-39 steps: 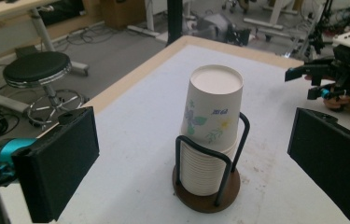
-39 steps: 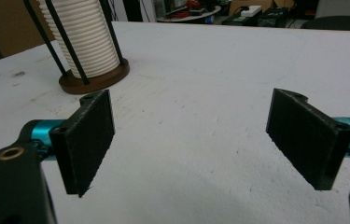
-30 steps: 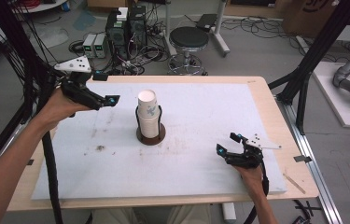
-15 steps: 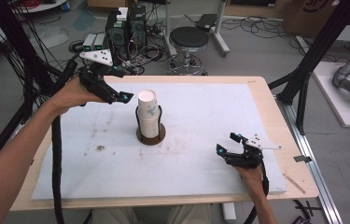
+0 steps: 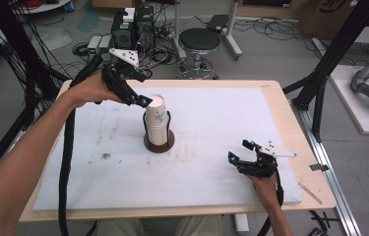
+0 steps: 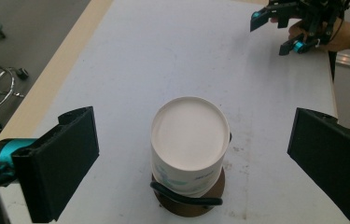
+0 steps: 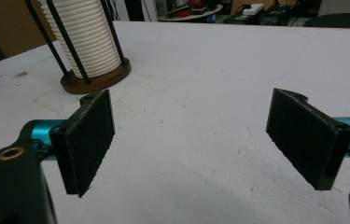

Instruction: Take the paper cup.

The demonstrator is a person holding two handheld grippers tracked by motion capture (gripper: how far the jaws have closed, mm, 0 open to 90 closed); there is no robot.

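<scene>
A stack of white paper cups (image 5: 156,118), upside down, stands in a holder with a round brown base (image 5: 159,145) and thin black posts at mid-table. My left gripper (image 5: 141,98) hovers at the stack's top from the left, open. In the left gripper view the cup stack (image 6: 190,144) sits between the wide-apart jaws of the left gripper (image 6: 191,156), untouched. My right gripper (image 5: 239,151) rests open near the front right with nothing in it. Its own view shows the right gripper (image 7: 191,135) over bare sheet, with the cup stack (image 7: 86,37) far left.
A white foam sheet (image 5: 221,118) covers the wooden table (image 5: 280,105). A small dark stain (image 5: 106,156) marks the sheet at the left. Behind the table are a black stool (image 5: 199,42), electronics boxes (image 5: 133,24) and cables. Black frame posts (image 5: 329,69) stand at the right.
My left gripper has moved right and forward from the table's back left to the top of the cup stack. The right gripper has stayed still.
</scene>
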